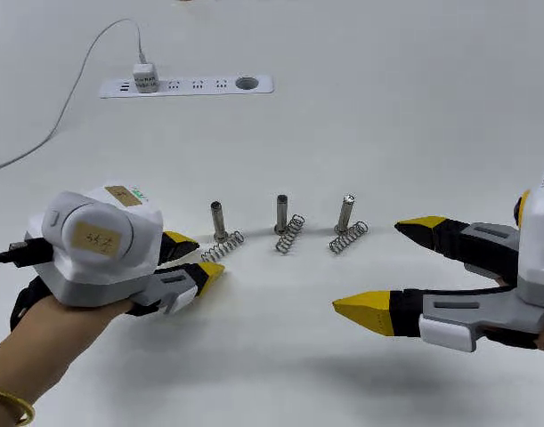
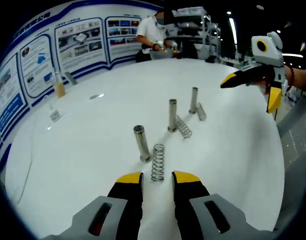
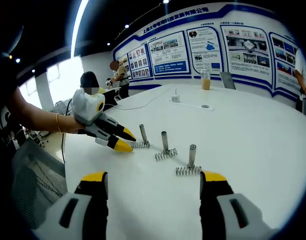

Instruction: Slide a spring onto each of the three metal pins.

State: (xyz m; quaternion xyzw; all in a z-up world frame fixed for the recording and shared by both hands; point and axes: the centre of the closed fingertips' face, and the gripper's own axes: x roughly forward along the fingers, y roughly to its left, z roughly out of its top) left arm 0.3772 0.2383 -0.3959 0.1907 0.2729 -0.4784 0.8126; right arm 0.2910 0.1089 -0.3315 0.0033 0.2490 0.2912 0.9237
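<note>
white table, metal pins, springs beside, power strip, blue wall posters

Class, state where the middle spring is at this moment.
In the head view the middle spring lies on the white table near picture centre, just right of the base of the middle pin.
</note>
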